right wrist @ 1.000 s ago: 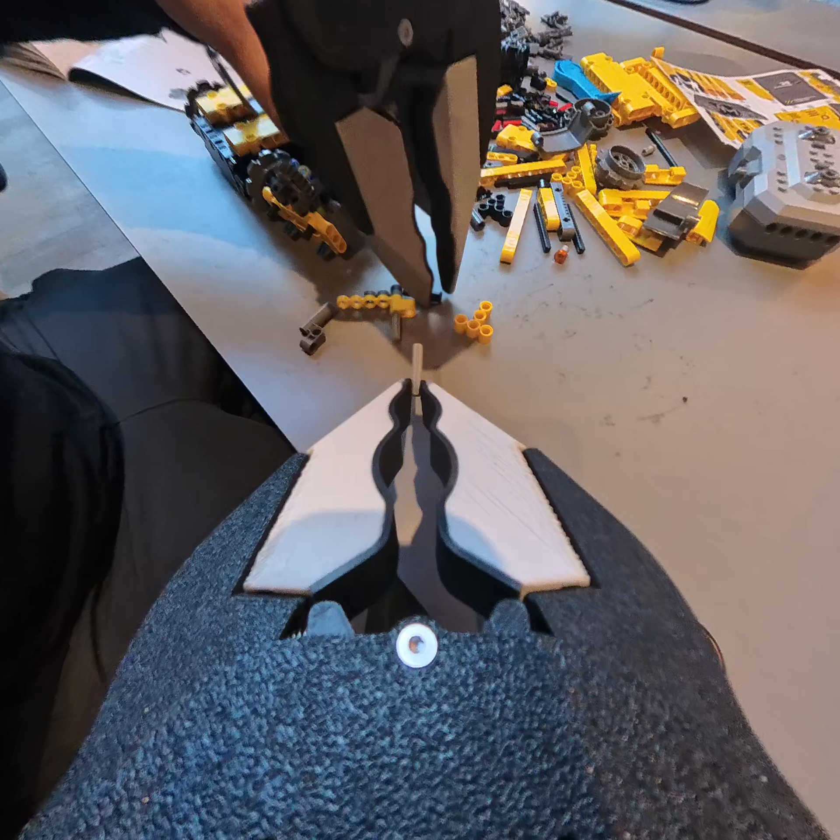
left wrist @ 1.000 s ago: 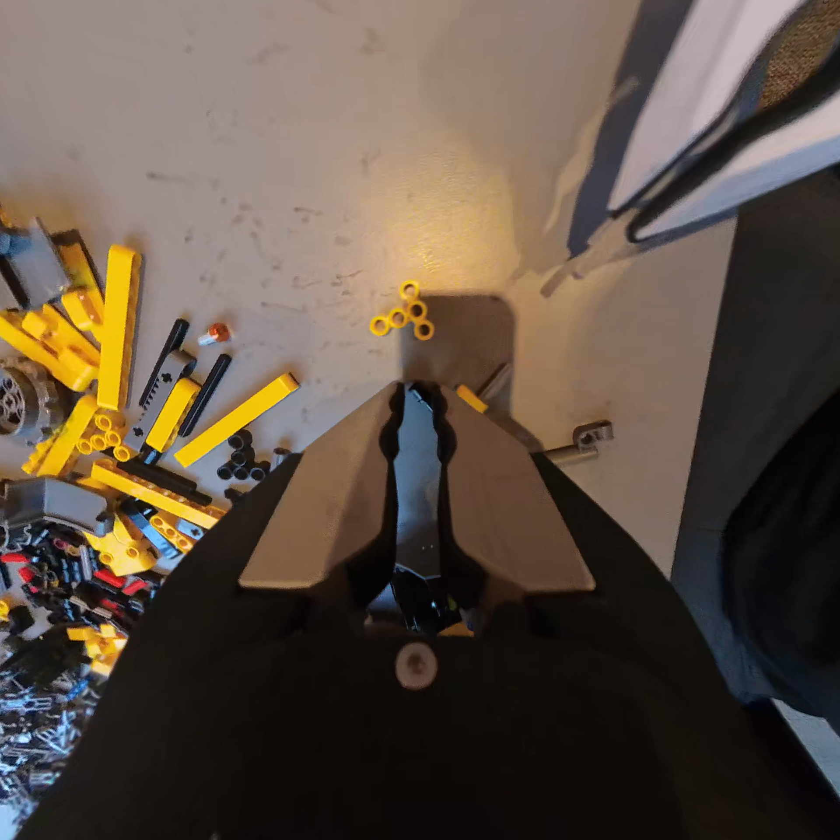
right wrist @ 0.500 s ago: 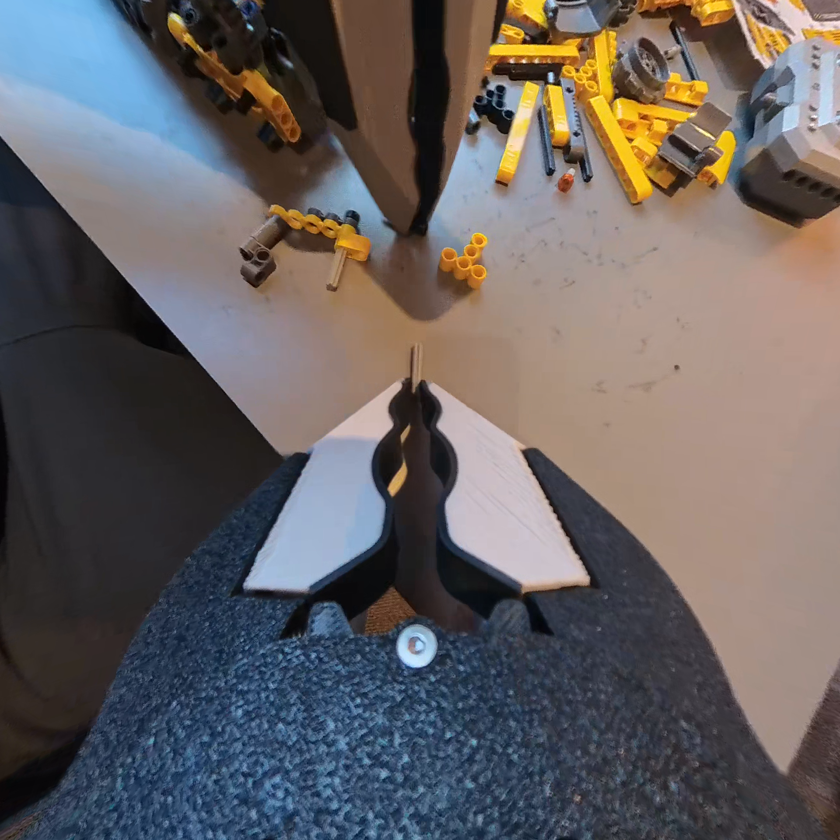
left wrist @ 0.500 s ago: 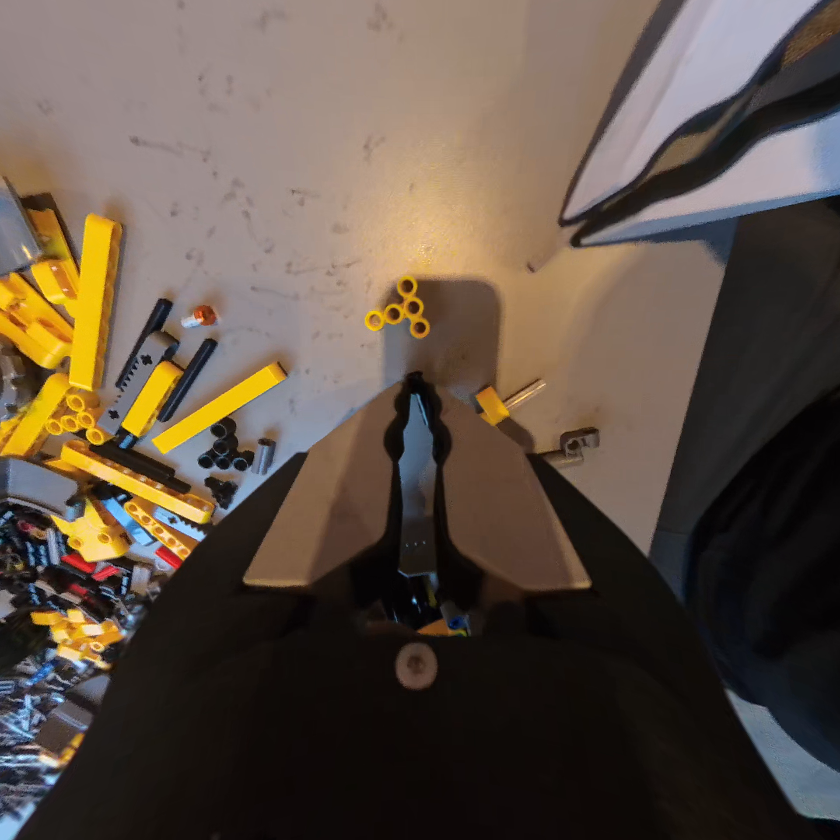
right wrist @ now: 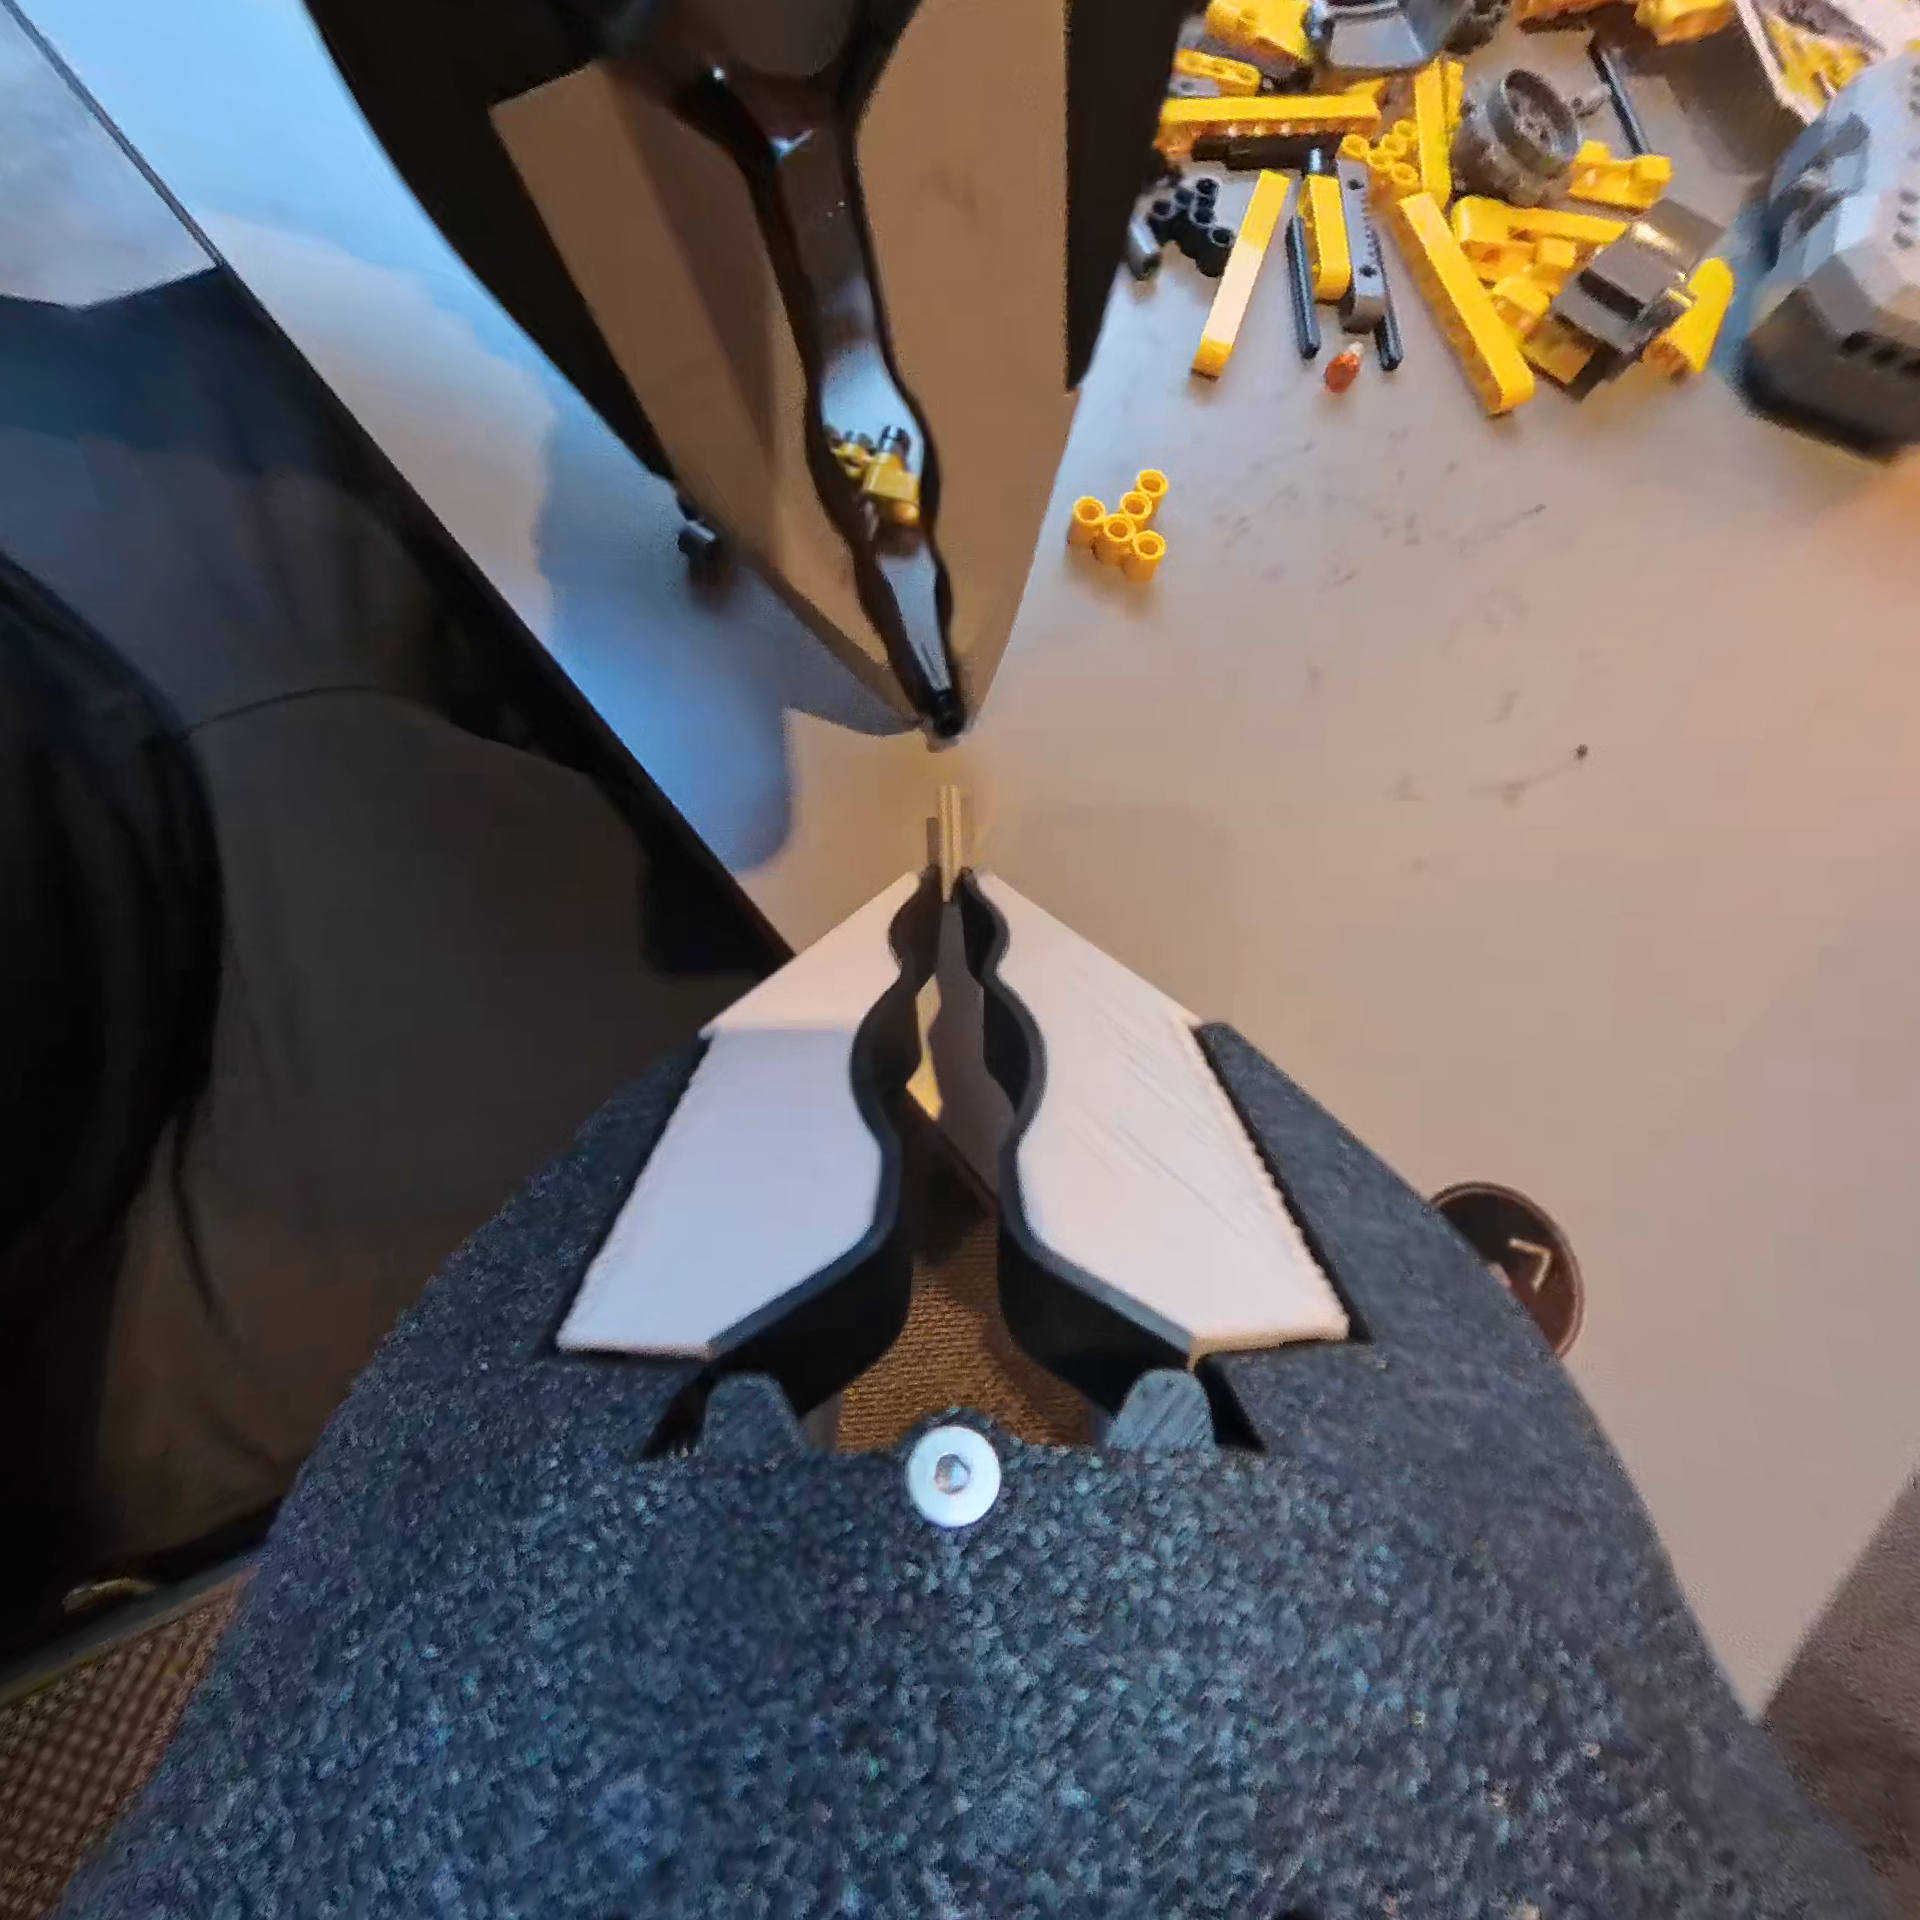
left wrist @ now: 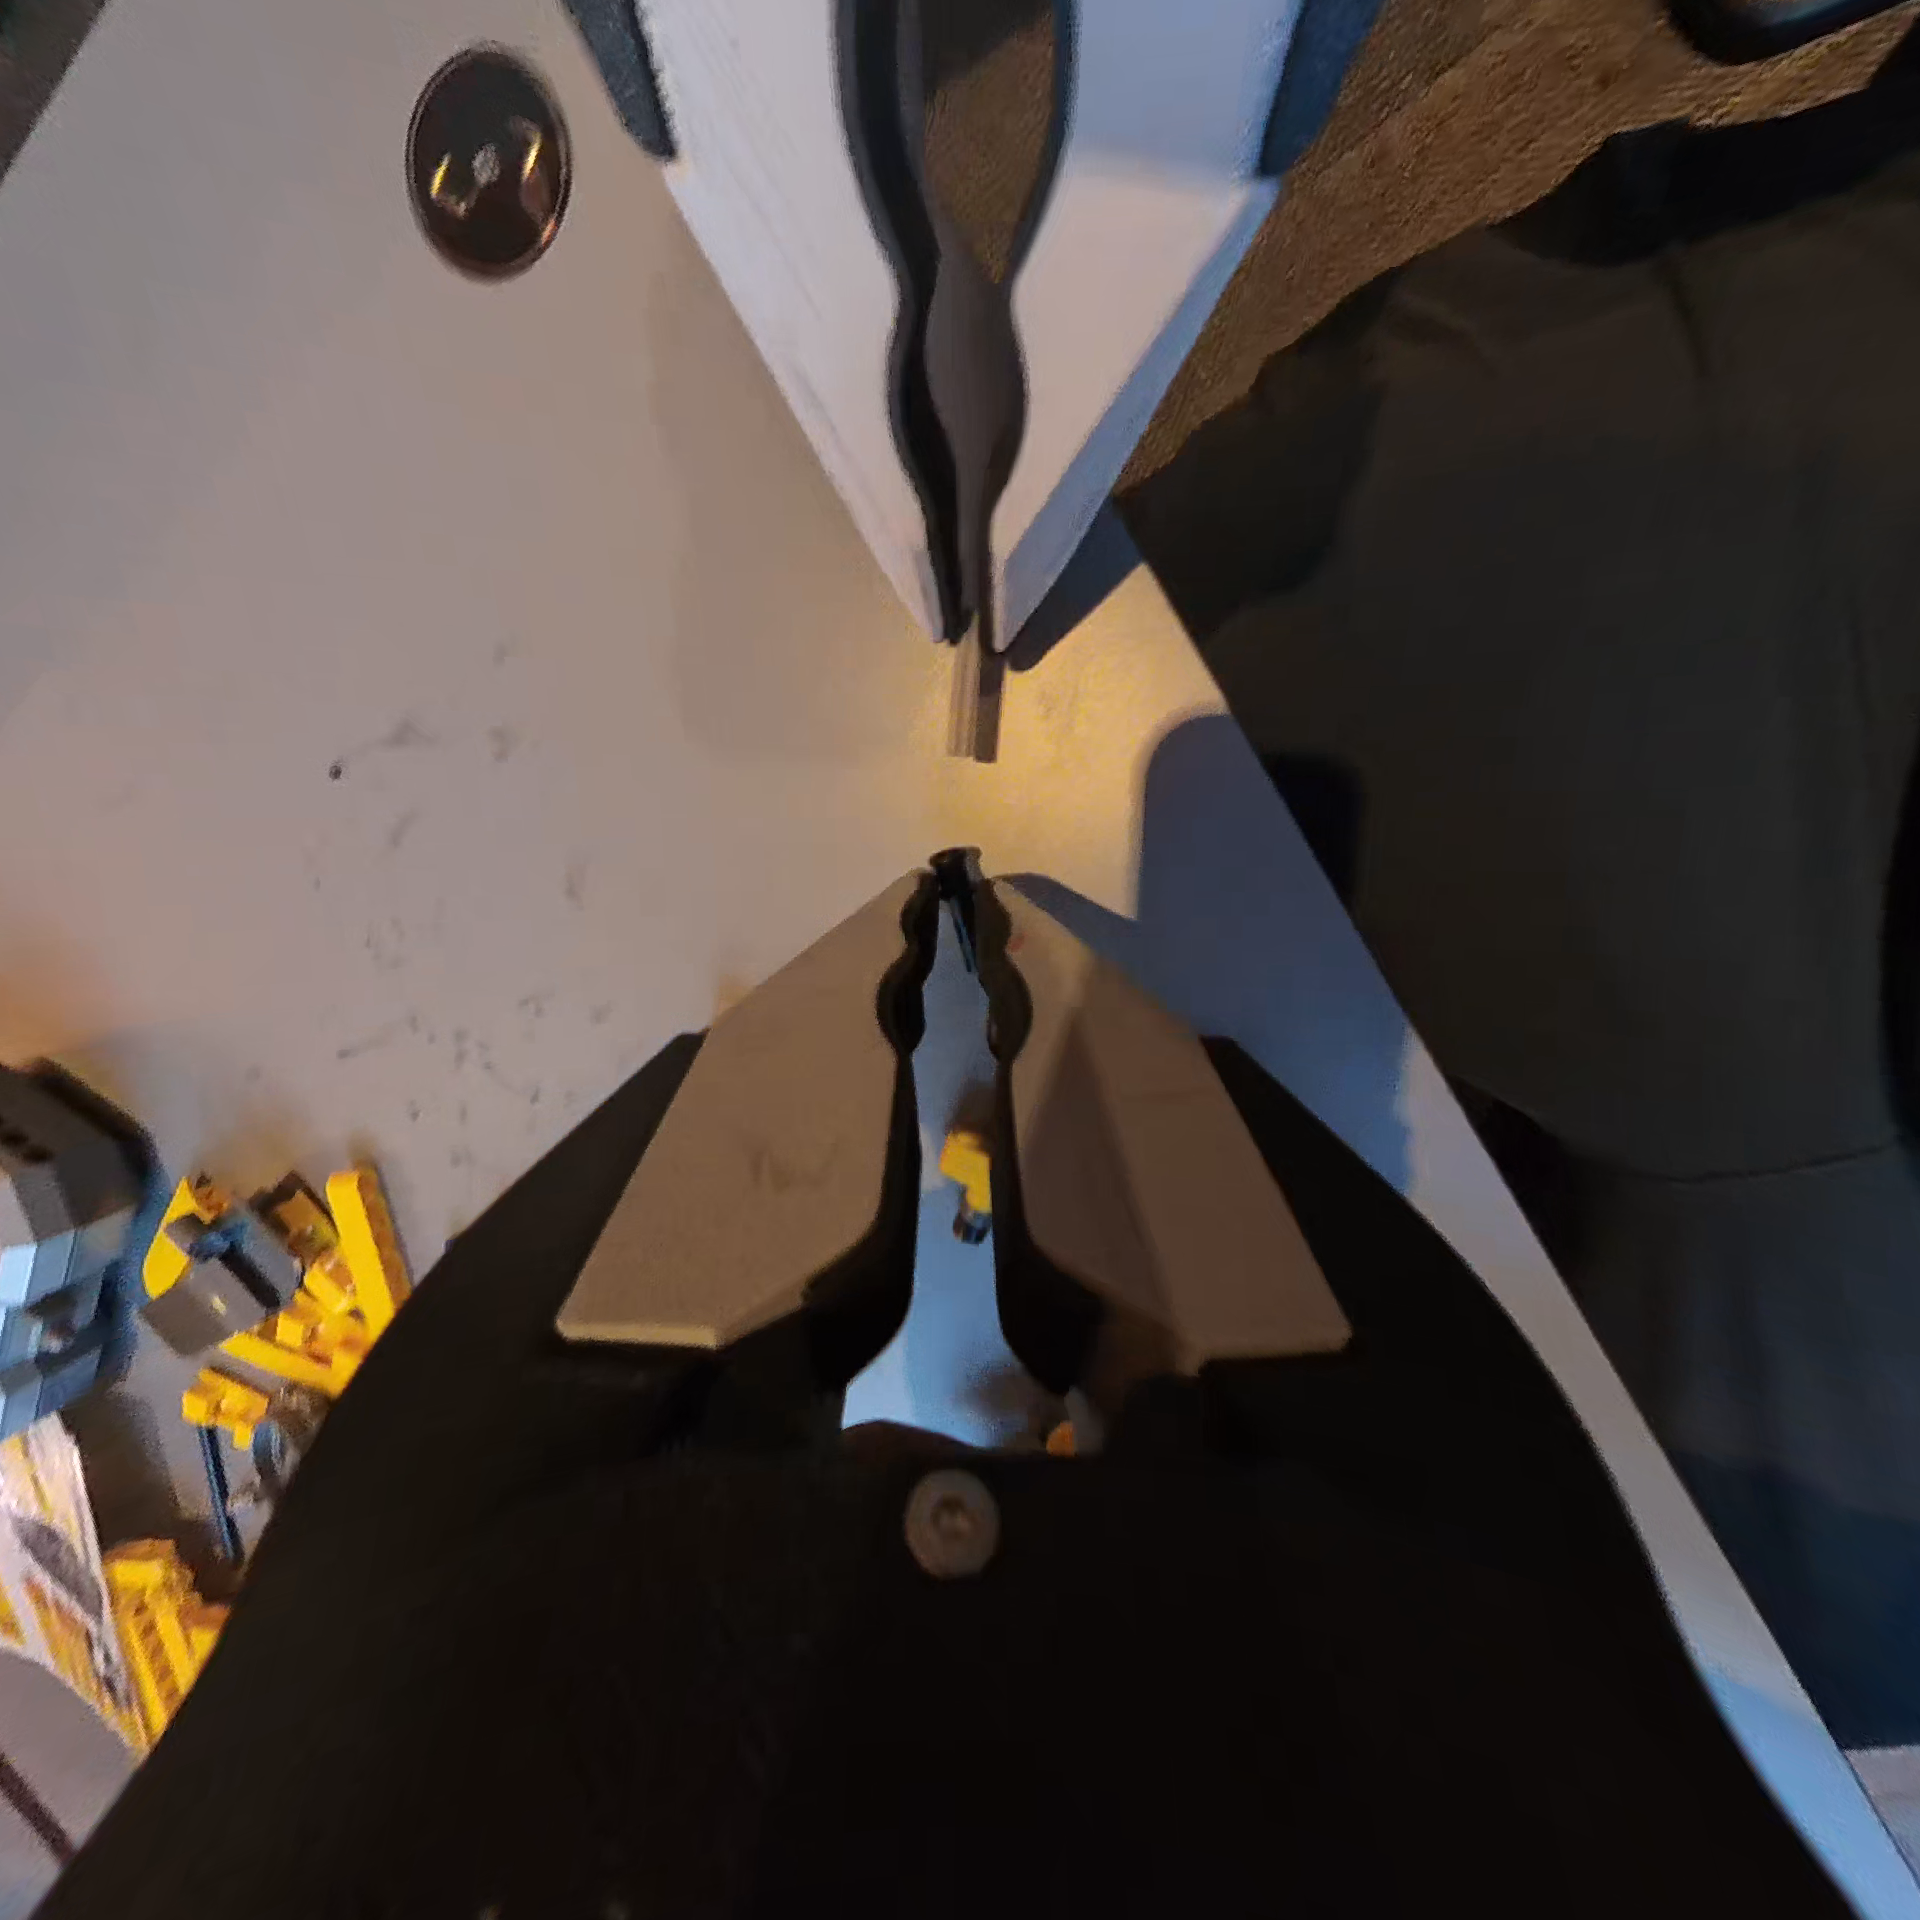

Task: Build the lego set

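Above the table (right wrist: 1351,935), our left gripper (left wrist: 956,878) pinches a black pin (left wrist: 954,864); our right gripper (right wrist: 948,883) pinches a tan rod (right wrist: 948,831), tips nearly meeting.

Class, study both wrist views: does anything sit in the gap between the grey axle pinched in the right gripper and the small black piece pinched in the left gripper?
Nothing visible does. The grey axle in the right gripper points at the black piece in the left gripper; only bare table shows behind the gap. The yellow connector cluster lies off to one side.
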`<control>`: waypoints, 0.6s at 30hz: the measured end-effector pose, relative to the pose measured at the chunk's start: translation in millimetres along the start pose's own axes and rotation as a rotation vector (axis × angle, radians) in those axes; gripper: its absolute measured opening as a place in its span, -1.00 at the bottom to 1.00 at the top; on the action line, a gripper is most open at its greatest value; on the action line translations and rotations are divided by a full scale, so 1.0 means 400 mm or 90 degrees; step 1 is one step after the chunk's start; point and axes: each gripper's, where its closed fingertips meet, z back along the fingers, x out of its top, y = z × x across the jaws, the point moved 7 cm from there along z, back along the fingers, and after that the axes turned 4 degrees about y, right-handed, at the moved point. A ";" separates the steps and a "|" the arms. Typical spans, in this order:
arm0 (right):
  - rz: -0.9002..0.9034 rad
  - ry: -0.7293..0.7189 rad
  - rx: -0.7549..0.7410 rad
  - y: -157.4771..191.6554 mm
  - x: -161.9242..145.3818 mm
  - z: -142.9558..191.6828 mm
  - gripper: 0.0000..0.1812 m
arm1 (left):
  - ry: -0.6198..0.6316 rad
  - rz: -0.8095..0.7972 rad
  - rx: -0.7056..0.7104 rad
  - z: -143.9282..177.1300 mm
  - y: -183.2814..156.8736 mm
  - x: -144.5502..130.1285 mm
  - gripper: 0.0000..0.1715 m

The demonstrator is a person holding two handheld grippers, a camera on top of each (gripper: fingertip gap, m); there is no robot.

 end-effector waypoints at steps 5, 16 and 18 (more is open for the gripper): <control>-0.055 -0.008 0.037 0.000 -0.007 0.000 -0.97 | -0.049 -0.058 0.032 -0.008 -0.020 0.010 -0.94; -0.089 -0.028 0.083 0.016 -0.001 0.009 -0.97 | -0.112 -0.112 0.085 0.021 -0.051 0.017 -0.95; -0.090 -0.019 0.081 0.018 -0.004 0.007 -0.97 | -0.100 -0.120 0.083 0.010 -0.058 0.015 -0.95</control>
